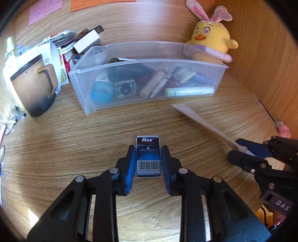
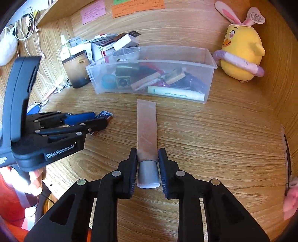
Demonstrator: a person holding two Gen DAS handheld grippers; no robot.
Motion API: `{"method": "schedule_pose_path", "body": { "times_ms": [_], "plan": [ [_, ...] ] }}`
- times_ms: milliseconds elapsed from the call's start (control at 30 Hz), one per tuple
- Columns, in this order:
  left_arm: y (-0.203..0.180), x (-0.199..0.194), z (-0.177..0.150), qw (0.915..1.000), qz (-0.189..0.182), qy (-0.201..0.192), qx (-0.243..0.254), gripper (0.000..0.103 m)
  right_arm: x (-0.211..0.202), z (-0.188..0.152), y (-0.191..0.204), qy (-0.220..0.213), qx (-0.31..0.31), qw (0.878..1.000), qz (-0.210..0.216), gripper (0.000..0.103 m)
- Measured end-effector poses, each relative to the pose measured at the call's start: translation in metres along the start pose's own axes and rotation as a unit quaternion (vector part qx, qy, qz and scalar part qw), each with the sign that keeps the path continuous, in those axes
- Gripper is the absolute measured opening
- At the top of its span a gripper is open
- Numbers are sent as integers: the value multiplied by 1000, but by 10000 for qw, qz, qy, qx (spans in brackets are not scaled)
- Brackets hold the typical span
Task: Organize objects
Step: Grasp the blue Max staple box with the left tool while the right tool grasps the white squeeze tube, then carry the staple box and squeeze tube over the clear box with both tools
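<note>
A small dark blue "Max" staple box lies on the wooden desk, and my left gripper is shut on its two long sides. My right gripper is shut on a pinkish squeeze tube near its grey cap, with the flat end pointing toward the clear plastic bin. In the left wrist view the right gripper sits at the right with the tube slanting up and left. In the right wrist view the left gripper sits at the left with the box. The bin holds several small items.
A brown mug stands left of the bin, with stacked papers and boxes behind it. A yellow plush chick sits in the back right corner. A wooden side wall closes the right. Sticky notes hang on the back panel.
</note>
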State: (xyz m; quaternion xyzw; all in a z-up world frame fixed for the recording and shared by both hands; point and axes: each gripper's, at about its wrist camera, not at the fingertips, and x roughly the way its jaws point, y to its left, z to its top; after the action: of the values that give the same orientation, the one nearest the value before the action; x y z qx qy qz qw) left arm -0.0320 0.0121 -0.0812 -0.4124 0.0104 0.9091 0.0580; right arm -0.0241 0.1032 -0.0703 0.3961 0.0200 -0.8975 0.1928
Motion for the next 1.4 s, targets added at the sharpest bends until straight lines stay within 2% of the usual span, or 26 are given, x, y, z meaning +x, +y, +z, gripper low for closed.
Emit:
{"method": "schedule_pose_path", "body": {
  "times_ms": [200, 500, 833, 1067, 1400],
  "plan": [
    [-2, -8, -1, 9999, -56, -49, -84, 27, -17, 8, 6, -294, -123, 9995, 29, 20],
    [3, -44, 19, 9978, -84, -558, -346, 27, -43, 28, 9, -710, -110, 9972, 206, 20],
    [5, -68, 47, 9933, -176, -1052, -449, 27, -55, 56, 8, -1108, -226, 9936, 71, 20],
    [9, -64, 68, 9920, -224, -1158, -452, 27, -46, 79, -4, -1196, -175, 9927, -15, 20],
    [25, -36, 103, 9932, -186, -1023, -524, 27, -30, 106, -14, -1257, -214, 9917, -138, 20]
  ]
}}
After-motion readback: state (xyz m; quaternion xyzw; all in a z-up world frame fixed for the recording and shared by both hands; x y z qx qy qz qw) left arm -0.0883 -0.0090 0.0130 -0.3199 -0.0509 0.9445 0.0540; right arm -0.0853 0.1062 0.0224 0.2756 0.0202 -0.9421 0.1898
